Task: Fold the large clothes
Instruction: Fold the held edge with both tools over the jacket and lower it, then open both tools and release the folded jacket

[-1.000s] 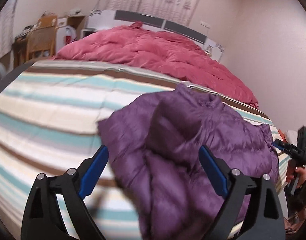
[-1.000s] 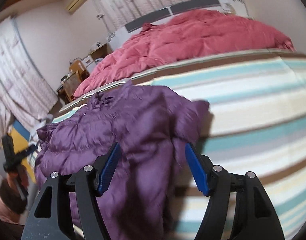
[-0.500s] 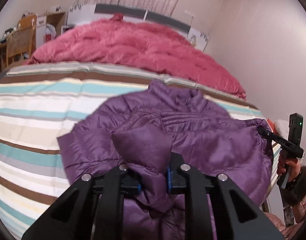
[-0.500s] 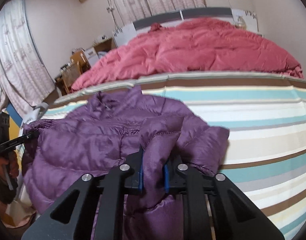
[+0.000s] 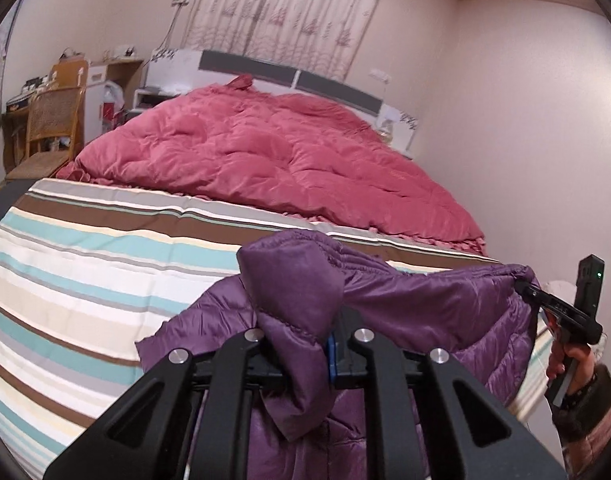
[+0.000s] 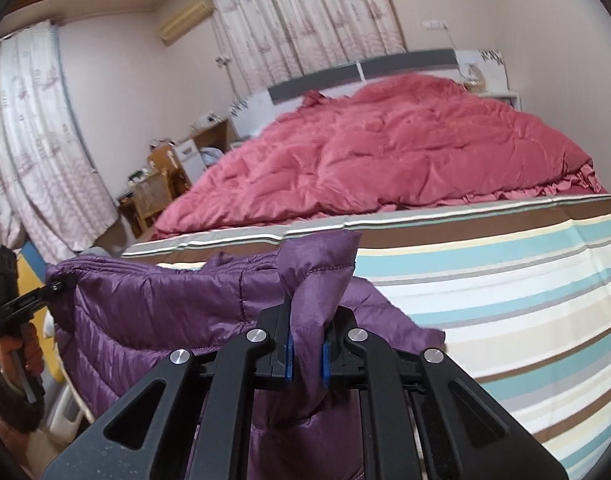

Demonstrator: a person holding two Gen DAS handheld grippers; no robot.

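A purple puffer jacket (image 5: 425, 308) hangs lifted over the near edge of the striped bed (image 5: 85, 280). My left gripper (image 5: 325, 344) has a bunched fold of one corner between its blue pads, and its jaws are closing on it. In the right wrist view my right gripper (image 6: 305, 344) is shut on a similar fold of the jacket (image 6: 165, 304). Each gripper also shows in the other's view: the right gripper (image 5: 523, 285) and the left gripper (image 6: 63, 282) pinch opposite ends of the taut top edge. The jacket's lower part hangs down behind the fingers, out of sight.
A rumpled red duvet (image 5: 285, 152) covers the far half of the bed, against the headboard (image 5: 289, 76). A wicker chair (image 5: 53, 120) and a cluttered desk stand at the far left. A wall (image 5: 525, 140) runs close along the bed's right side. Curtains hang behind.
Both grippers went from open around the jacket lying on the bed to shut on folds of it. Both have since risen, lifting the jacket's edge off the sheet.
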